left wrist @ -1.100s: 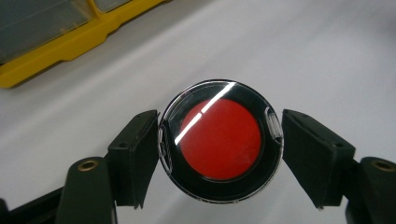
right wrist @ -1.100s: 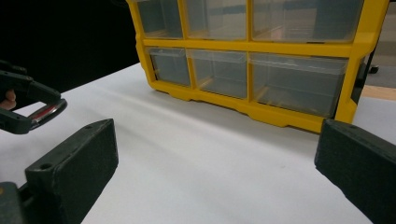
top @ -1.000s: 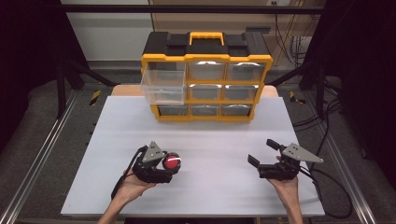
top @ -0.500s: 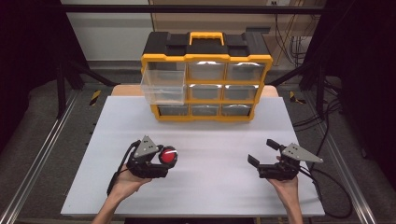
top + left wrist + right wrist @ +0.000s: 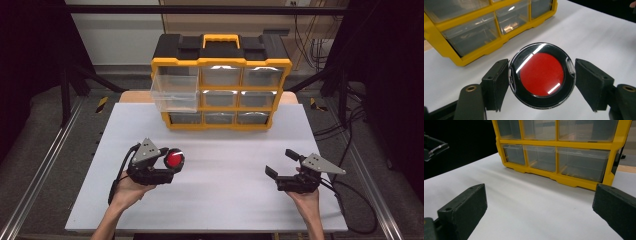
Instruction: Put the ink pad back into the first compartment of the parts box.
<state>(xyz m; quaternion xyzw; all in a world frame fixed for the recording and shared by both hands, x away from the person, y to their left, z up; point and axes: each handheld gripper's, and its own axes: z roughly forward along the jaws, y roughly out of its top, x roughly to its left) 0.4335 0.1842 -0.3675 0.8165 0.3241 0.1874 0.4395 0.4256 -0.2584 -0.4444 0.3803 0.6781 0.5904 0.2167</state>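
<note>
Spreading across most of the high view, the white tabletop is a flat, matte rectangular sheet with dark floor and metal rails around it. At its far edge stands the organiser cabinet, a boxy yellow plastic frame with a black top and a yellow carry handle, holding three rows of clear plastic drawers. One drawer, at the left of the upper rows, is pulled out toward the person and juts past the frame; the others sit flush. Seen from the left gripper view, the bottom drawers are glossy and see-through.

Well apart from each other, the two hands hold their tools over the near half of the tabletop. The right gripper, black with a grey three-cornered plate, rests at the right with its fingers spread wide and nothing between them; the cabinet lies ahead of it over bare tabletop.

The left gripper sits at the left, well short of the cabinet. Its fingers are drawn in narrow around a small round case, a shiny black-rimmed disc with a clear lid and a red centre. The rubbery black pads press its rim on both sides, and the case is held just above the tabletop.
</note>
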